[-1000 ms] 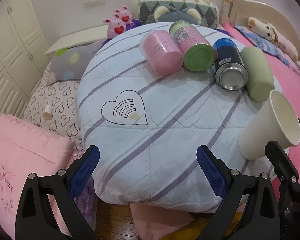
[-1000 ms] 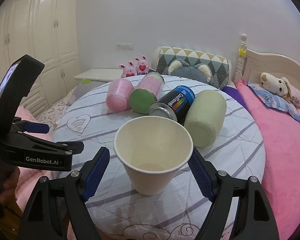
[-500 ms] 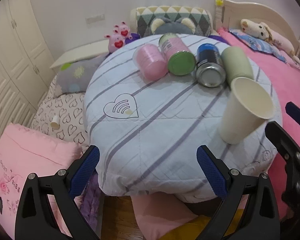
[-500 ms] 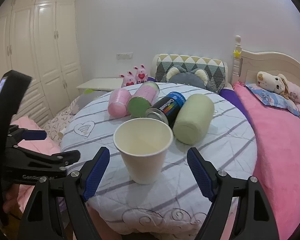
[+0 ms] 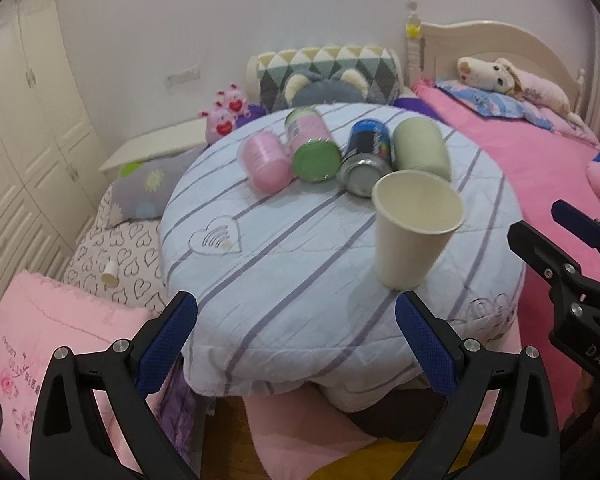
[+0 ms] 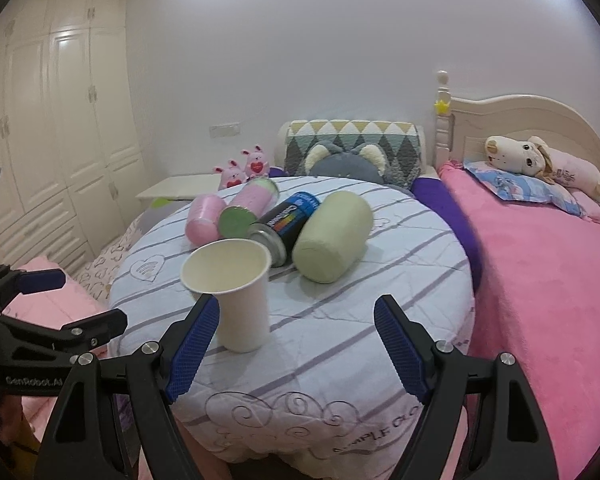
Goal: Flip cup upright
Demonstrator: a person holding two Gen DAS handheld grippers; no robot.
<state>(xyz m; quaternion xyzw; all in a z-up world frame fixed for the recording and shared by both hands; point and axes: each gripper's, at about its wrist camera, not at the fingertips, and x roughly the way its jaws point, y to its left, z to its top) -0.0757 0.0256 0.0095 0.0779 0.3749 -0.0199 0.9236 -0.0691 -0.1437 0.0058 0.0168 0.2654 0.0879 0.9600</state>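
A cream paper cup stands upright, mouth up, on the round striped quilted table; it also shows in the right wrist view. My left gripper is open and empty, held back at the table's near edge, left of the cup. My right gripper is open and empty, pulled back from the cup, which stands just beyond its left finger. The right gripper shows at the right edge of the left wrist view.
Behind the cup lie a pink cup, a pink can with green lid, a dark spray can and a pale green cylinder. A pink bed is to the right, pillows to the left, wardrobes behind.
Both grippers have drawn back from the table. The cup, tilted in the left wrist view a second ago, now stands upright and free farther from the right gripper.
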